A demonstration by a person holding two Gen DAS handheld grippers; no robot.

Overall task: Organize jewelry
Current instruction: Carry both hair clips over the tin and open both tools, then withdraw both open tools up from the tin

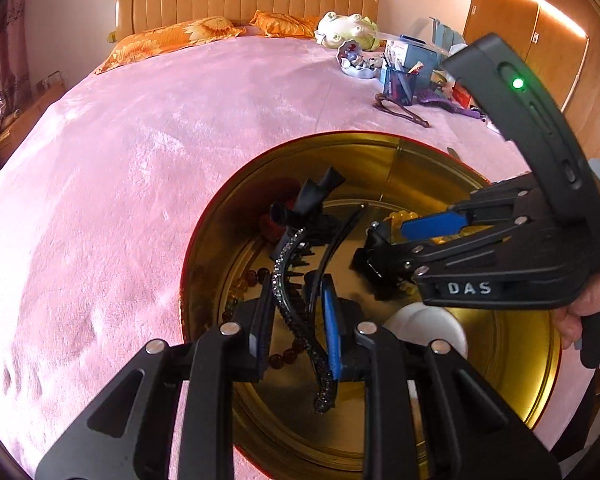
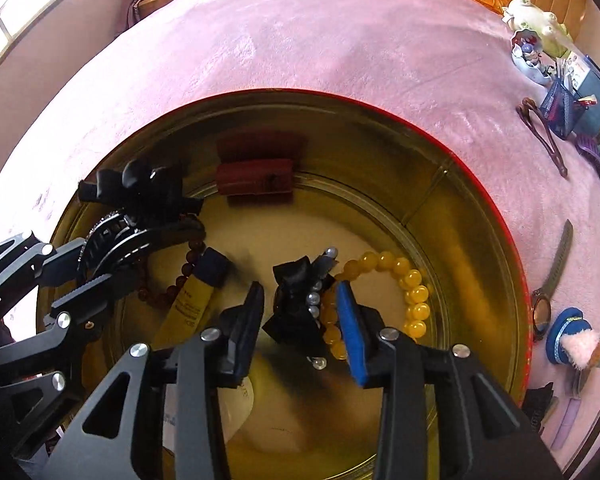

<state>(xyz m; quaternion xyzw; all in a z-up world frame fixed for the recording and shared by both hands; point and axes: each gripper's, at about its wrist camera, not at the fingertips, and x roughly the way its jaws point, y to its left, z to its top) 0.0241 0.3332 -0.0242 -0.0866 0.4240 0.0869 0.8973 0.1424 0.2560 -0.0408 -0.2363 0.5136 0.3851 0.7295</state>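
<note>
A round gold tin with a red rim (image 1: 188,264) (image 2: 380,108) lies on the pink bedspread. Over its left half, my left gripper (image 1: 296,332) (image 2: 96,268) is shut on a long black rhinestone hair clip (image 1: 296,312) (image 2: 116,236). My right gripper (image 2: 300,320) (image 1: 384,244) points down into the tin and stands open. A black bow clip with pearls (image 2: 292,300) lies on the tin floor between its pads, touched by neither. Beside the bow is a yellow bead bracelet (image 2: 412,292).
The tin also holds a dark red bead string (image 2: 180,276), a red pouch (image 2: 256,178), a yellow tube (image 2: 192,300) and a white round item (image 1: 424,326). Right of the tin lie a watch (image 2: 548,280), a brown clip (image 2: 540,136) and a blue mesh holder (image 2: 562,108).
</note>
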